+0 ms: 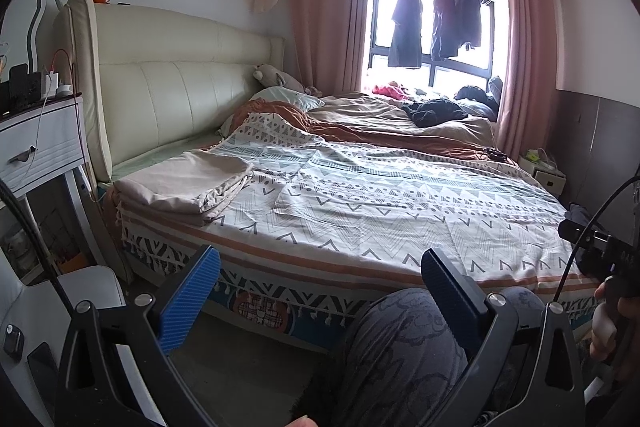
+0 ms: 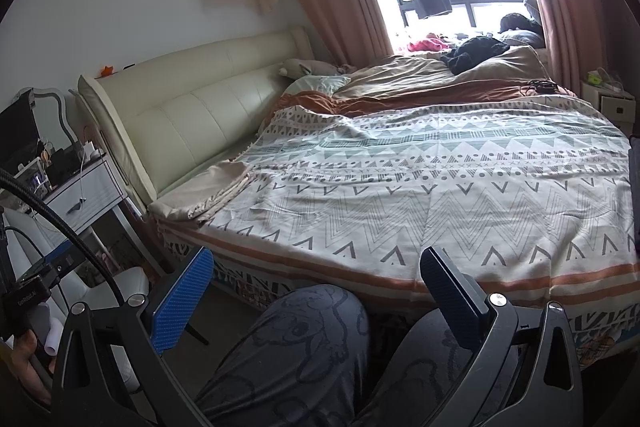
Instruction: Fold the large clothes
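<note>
Both tools are idle: the left hand-held gripper [image 1: 320, 267] stands with its jaws spread wide and nothing between them, hovering low in the frame over the person's patterned trouser knee [image 1: 400, 339], and the right hand-held gripper [image 2: 318, 269] is likewise released and empty above the knees [image 2: 304, 339]. The task's likely thing, a beige folded cloth [image 1: 188, 183], lies at centre left of the left wrist view on the near corner of the bed [image 1: 360, 267], by the cream headboard [image 1: 172, 87]; in the right wrist view it sits at centre left [image 2: 208, 187]. It looks already folded, so the first risk is misreading which garment is meant: the dark clothing [image 1: 436, 111] heaped at upper right, near the window, is well apart and a long reach across the bed. The patterned bedspread [image 1: 400, 199] could also be pinched along with any cloth, dragging it into wrinkles. The trailing cable [image 1: 580, 227] at right may snag.
</note>
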`<state>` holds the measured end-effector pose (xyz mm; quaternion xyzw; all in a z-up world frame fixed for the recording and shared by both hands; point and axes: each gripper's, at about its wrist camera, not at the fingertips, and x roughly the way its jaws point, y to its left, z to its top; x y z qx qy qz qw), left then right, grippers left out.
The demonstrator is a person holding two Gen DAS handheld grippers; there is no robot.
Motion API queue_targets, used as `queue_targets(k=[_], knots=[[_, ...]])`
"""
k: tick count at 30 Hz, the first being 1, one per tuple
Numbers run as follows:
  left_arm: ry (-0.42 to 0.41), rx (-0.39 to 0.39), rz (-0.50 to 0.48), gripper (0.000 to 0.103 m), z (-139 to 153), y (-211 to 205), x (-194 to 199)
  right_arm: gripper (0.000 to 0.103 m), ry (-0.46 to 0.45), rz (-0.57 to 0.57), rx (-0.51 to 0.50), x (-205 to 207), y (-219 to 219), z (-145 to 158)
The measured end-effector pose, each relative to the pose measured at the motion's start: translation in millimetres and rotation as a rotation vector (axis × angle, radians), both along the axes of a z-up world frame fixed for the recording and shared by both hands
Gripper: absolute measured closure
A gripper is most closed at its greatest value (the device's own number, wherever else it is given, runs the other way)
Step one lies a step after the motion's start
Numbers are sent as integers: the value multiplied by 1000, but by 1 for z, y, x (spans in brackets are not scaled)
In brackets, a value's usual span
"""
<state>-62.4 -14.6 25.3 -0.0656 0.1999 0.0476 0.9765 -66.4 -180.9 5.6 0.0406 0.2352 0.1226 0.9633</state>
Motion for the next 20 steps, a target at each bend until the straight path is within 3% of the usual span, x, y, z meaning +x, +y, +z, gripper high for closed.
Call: queue_targets(k=[20], knots=[[-17,-15,-10,0,-2,3,-11,0,3,-14,-7,-9,-1,1]])
